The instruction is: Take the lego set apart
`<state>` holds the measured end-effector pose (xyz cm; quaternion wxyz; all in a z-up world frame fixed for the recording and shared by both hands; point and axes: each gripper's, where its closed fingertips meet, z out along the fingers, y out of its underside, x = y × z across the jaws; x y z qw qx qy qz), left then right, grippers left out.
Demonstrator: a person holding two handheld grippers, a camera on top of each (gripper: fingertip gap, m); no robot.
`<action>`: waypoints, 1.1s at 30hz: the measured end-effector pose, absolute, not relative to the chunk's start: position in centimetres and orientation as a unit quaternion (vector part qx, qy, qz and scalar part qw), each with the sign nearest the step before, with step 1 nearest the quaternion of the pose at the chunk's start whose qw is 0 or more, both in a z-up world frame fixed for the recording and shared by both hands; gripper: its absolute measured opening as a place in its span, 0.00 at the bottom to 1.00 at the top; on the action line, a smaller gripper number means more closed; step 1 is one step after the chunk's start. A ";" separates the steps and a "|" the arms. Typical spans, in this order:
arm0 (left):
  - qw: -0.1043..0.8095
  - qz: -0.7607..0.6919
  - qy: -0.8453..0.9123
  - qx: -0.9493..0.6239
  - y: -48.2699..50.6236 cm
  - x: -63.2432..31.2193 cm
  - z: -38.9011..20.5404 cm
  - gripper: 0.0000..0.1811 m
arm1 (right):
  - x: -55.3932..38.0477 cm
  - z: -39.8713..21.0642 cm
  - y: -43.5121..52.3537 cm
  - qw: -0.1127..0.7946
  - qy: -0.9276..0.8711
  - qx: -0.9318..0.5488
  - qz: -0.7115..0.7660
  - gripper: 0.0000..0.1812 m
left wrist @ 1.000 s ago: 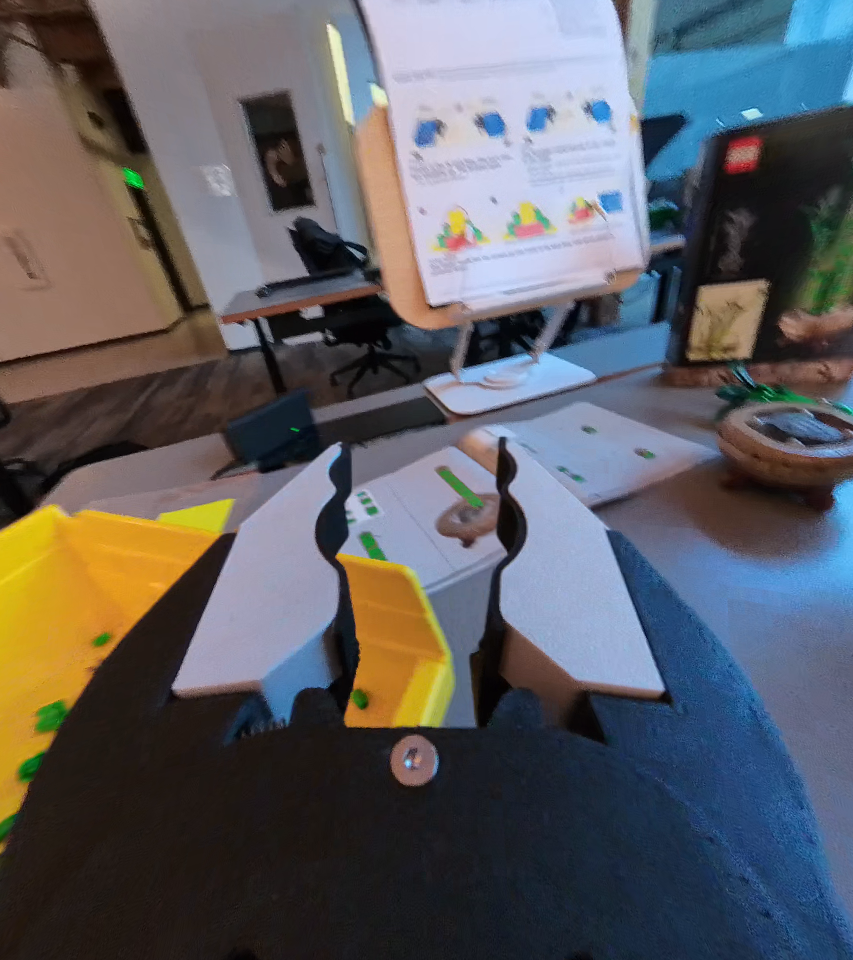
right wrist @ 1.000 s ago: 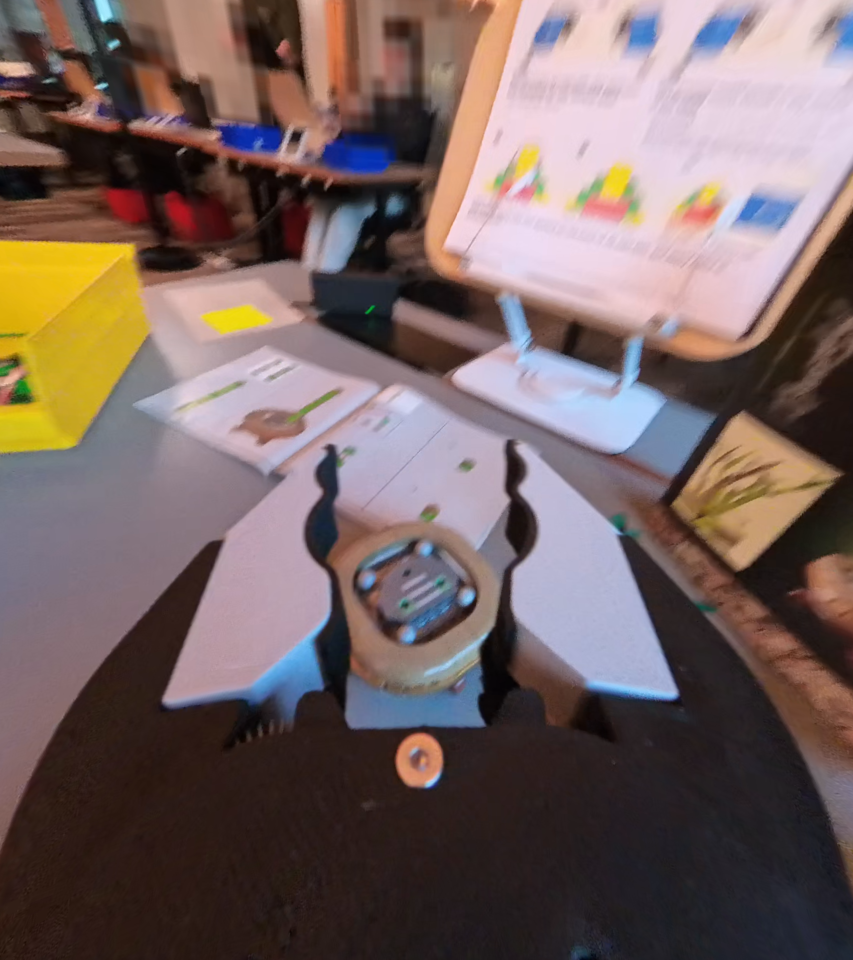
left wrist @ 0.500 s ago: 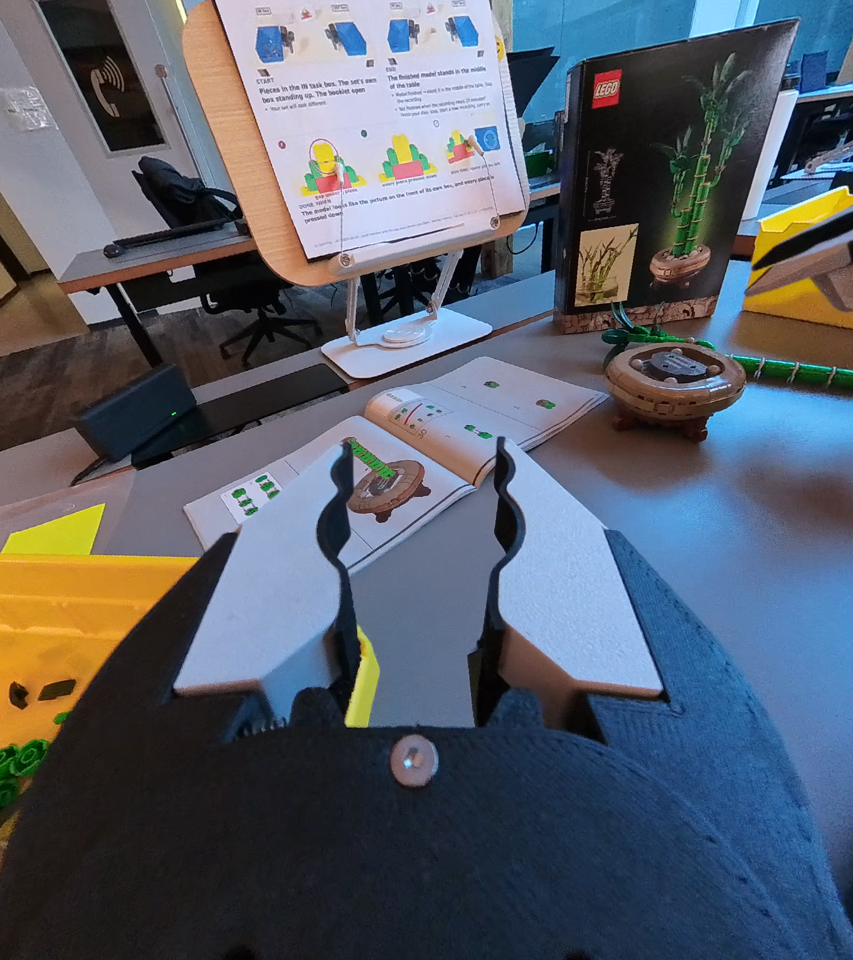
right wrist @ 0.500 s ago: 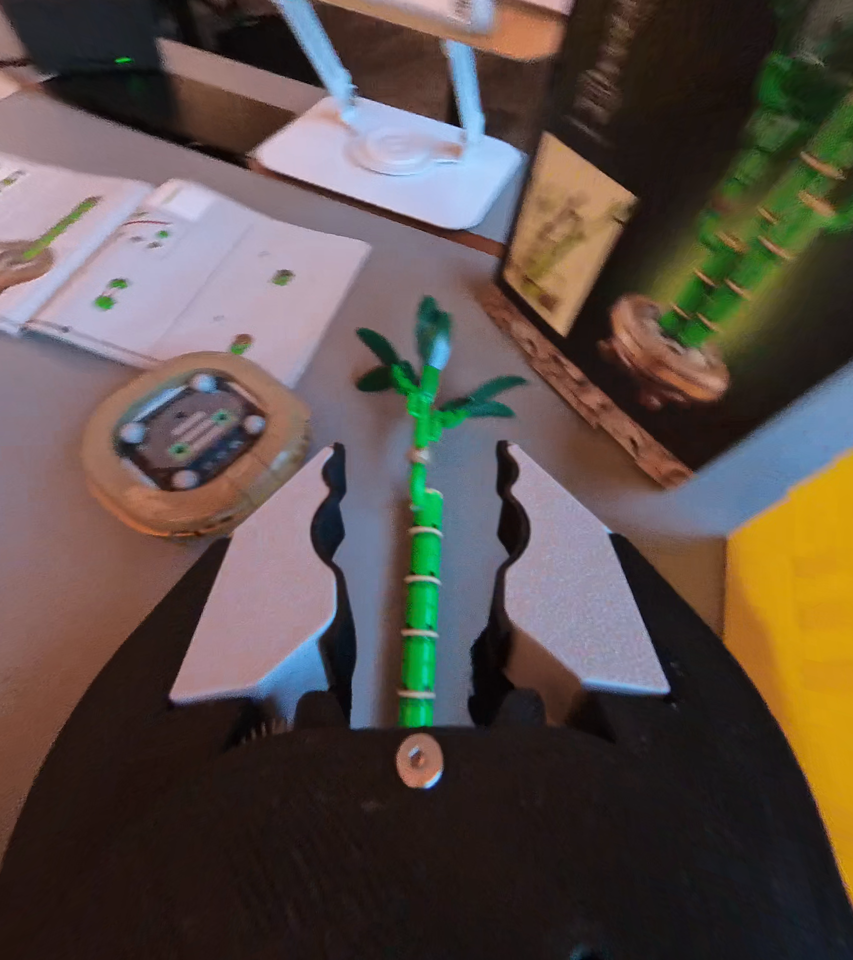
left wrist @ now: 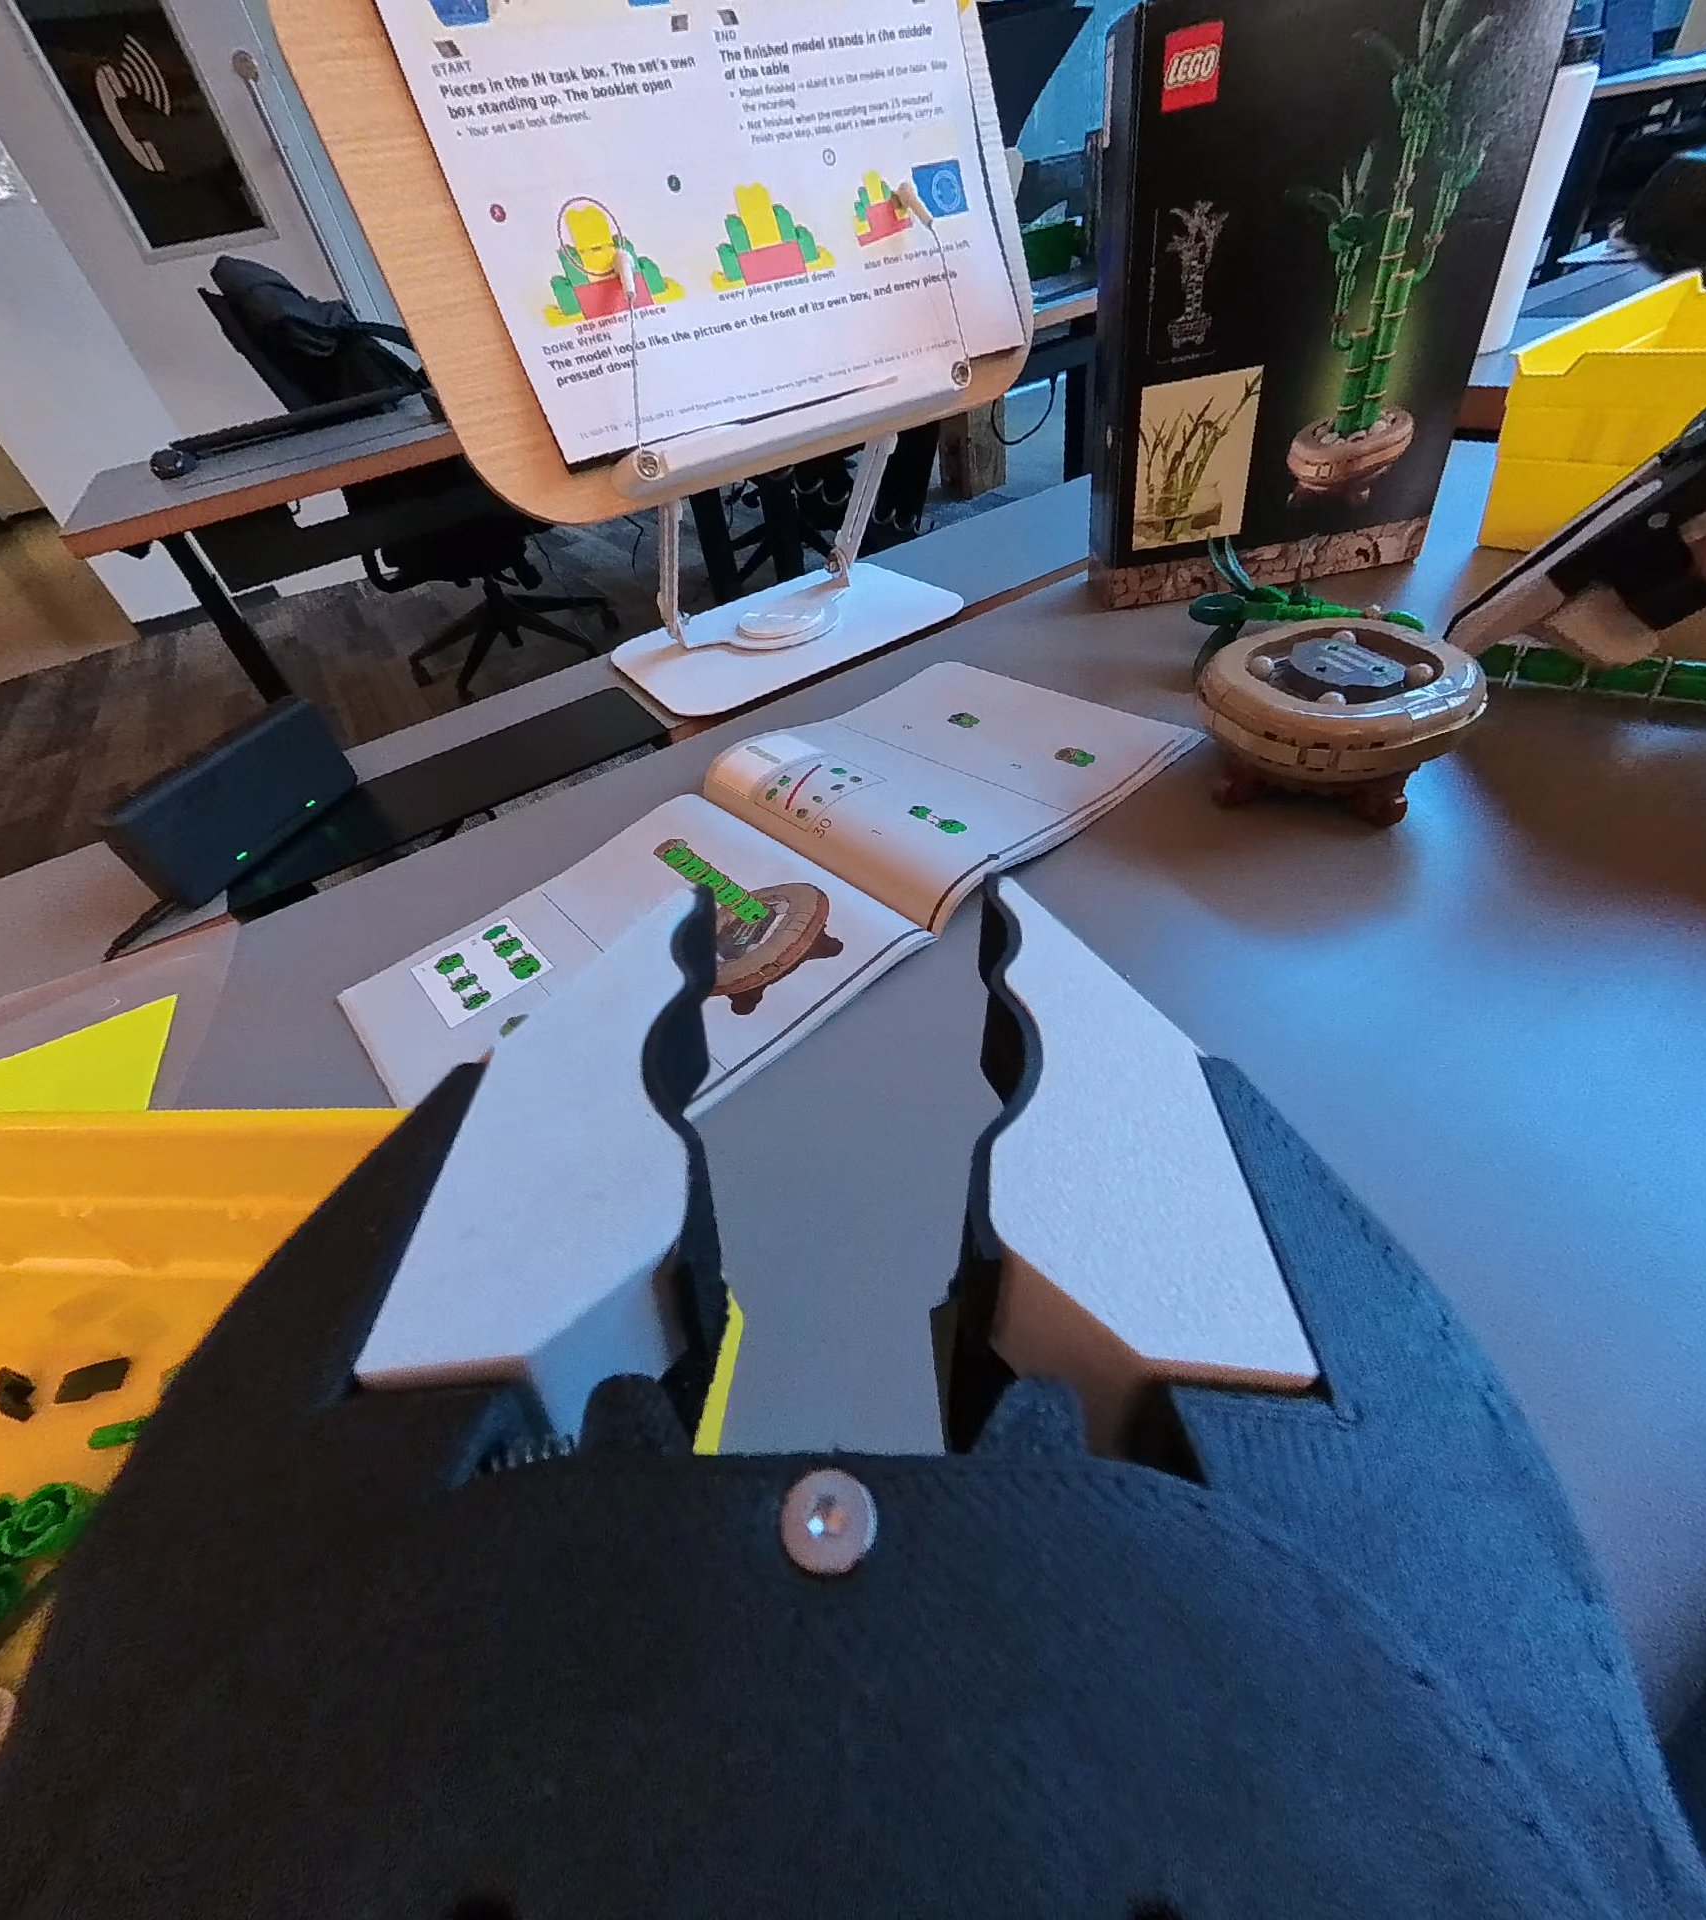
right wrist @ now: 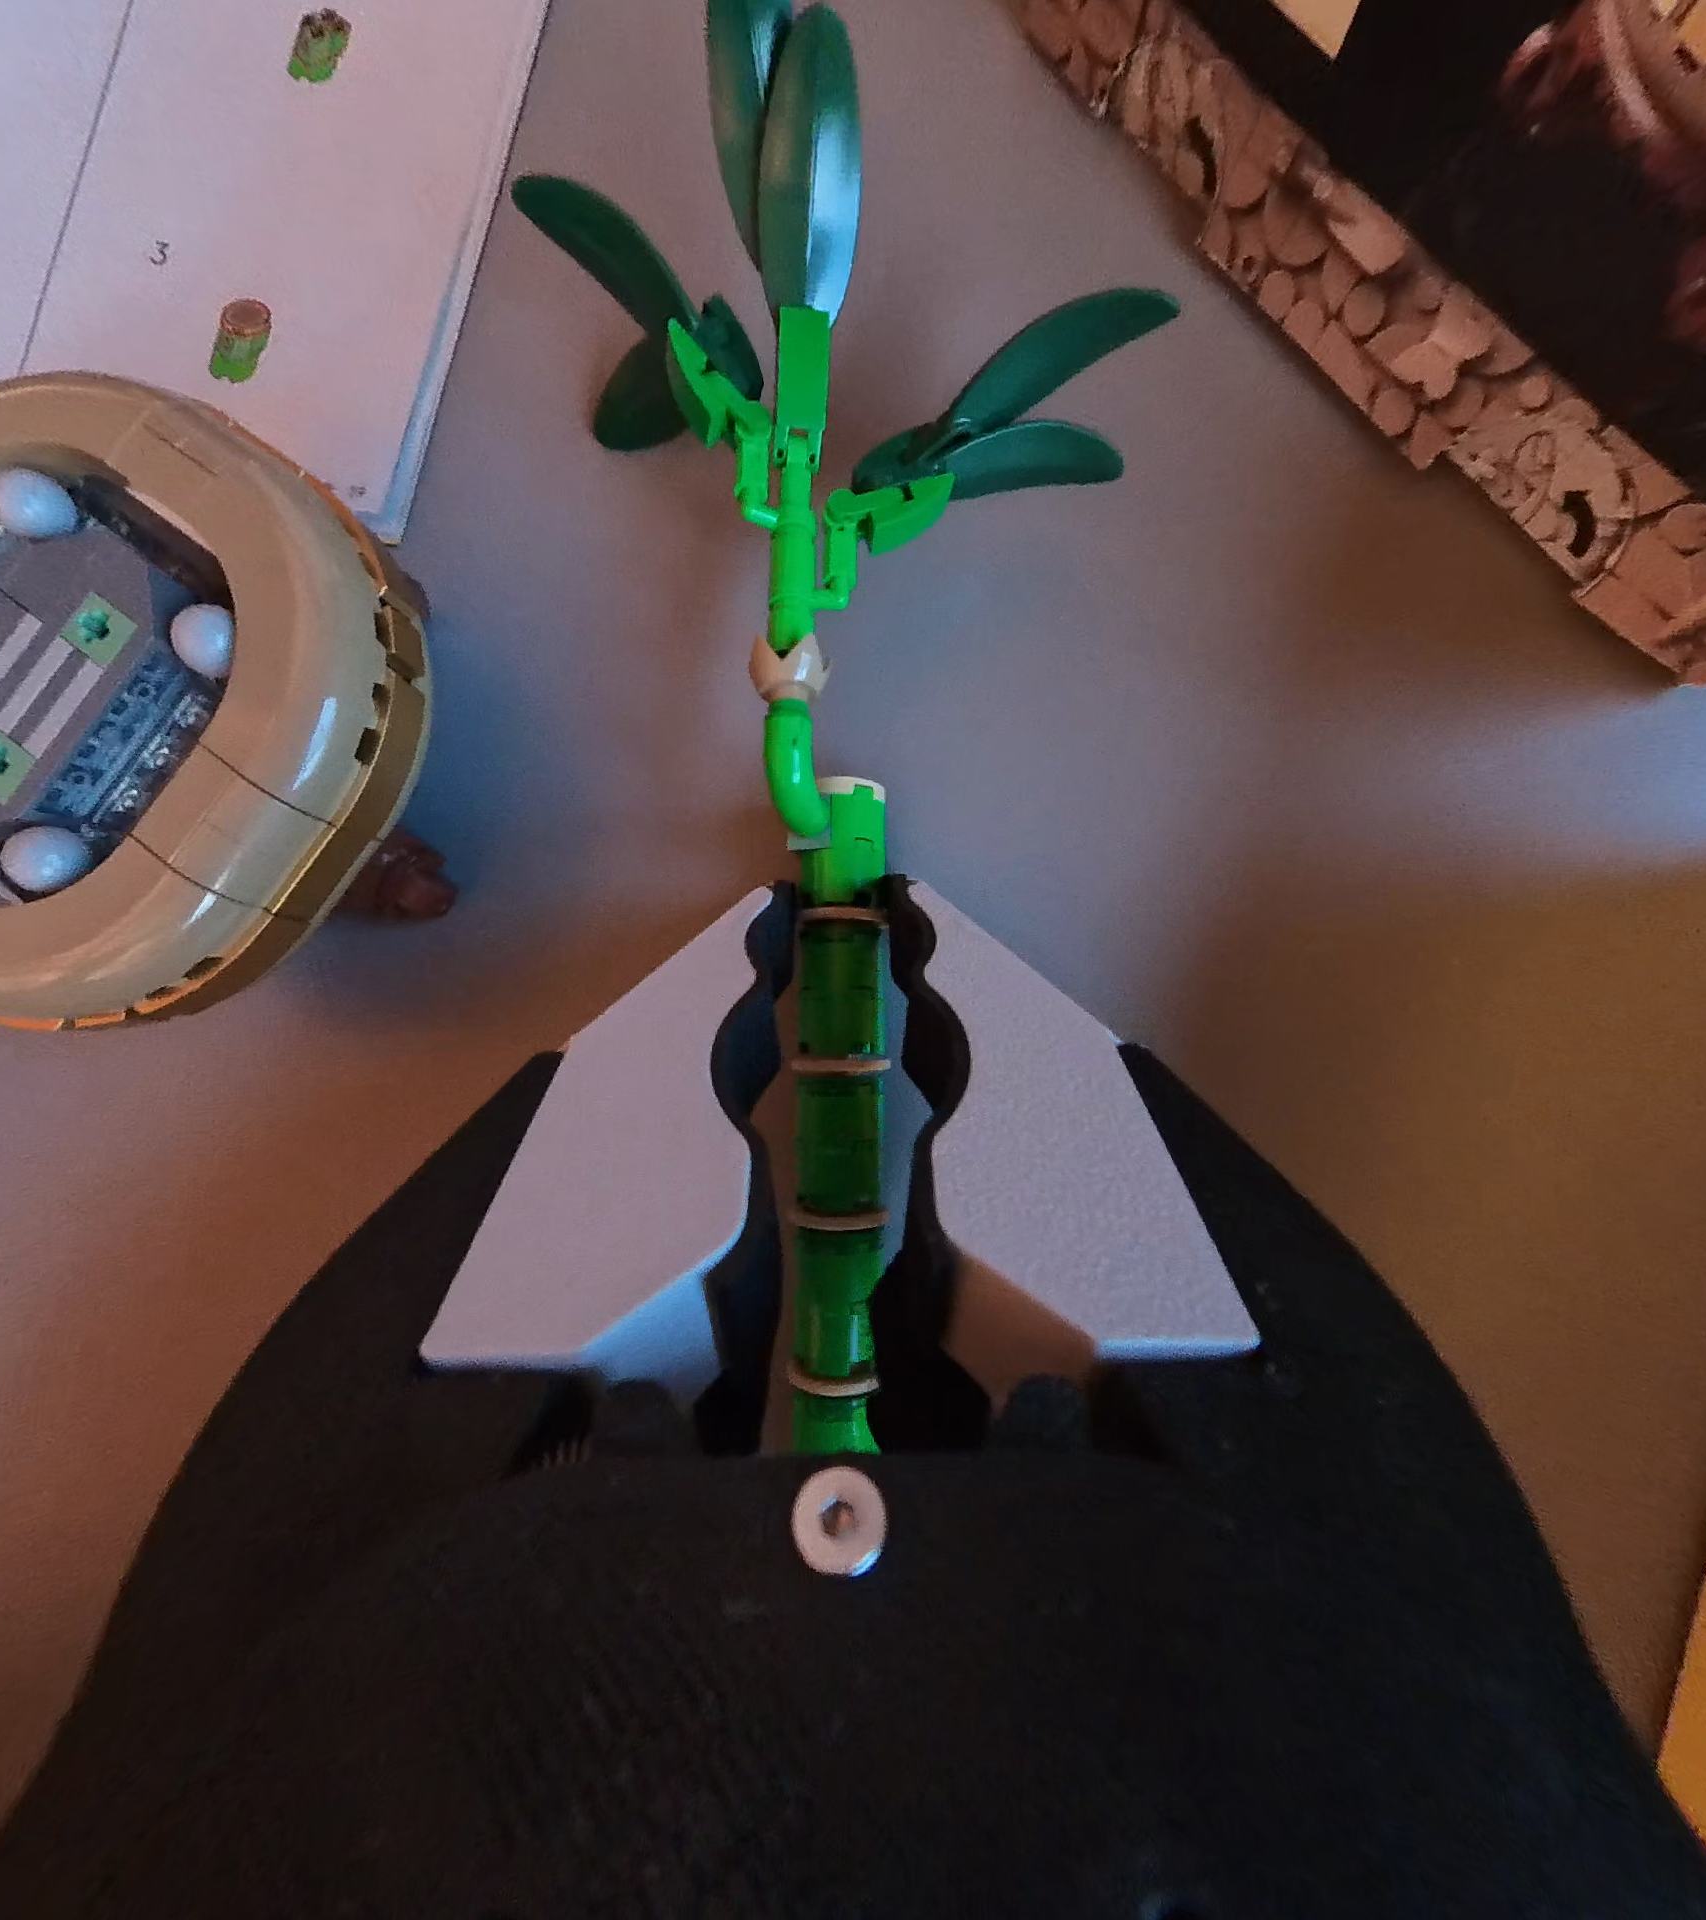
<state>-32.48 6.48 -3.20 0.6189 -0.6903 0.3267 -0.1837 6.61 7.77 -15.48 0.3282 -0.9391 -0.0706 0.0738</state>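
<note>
A green bamboo stalk [right wrist: 836,1091] with dark leaves lies on the grey table, running lengthwise between my right gripper's [right wrist: 836,904] fingers. The pads are shut on it. The stalk also shows in the left wrist view [left wrist: 1618,675], with the right gripper [left wrist: 1514,613] down on it. The tan round pot base [right wrist: 132,707] stands left of the stalk, and it shows in the left wrist view [left wrist: 1337,696]. My left gripper [left wrist: 838,935] is open with nothing between its fingers, above the table near the open booklet [left wrist: 828,831].
A yellow bin [left wrist: 49,1299] with loose green pieces sits at my left. Another yellow bin [left wrist: 1638,405] stands at the far right. The set's box [left wrist: 1296,291] and an instruction stand [left wrist: 703,260] are at the back. Tip to tip, the grippers are about 40 cm apart.
My right gripper left the pot base, moved over the bamboo stalk, lowered and shut on it. My left gripper swung right from the yellow bin and narrowed slightly.
</note>
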 end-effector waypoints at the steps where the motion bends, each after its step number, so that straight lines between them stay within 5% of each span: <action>1: 0.617 -0.183 0.328 -0.691 6.5 -32.4 -3.3 0.27 | 6.7 -15.0 8.0 0.342 -0.069 -0.934 0.076 0.09; 11: 0.591 -0.250 0.362 -0.676 4.7 -30.1 -3.5 0.26 | -3.2 1.8 5.1 0.569 -0.131 -0.680 0.443 0.09; 21: 0.501 -0.420 0.388 -0.650 0.9 -24.7 -3.4 0.25 | -13.0 2.1 2.7 0.449 -0.189 -0.612 0.623 0.09; 29: 0.333 -0.673 0.270 -0.602 0.4 -20.1 0.1 0.32 | -18.2 1.7 0.6 0.428 -0.257 -0.583 0.641 0.09; 33: 0.357 -0.671 0.302 -0.576 0.6 -18.9 -0.3 0.30 | -19.2 1.2 0.4 0.423 -0.268 -0.582 0.641 0.09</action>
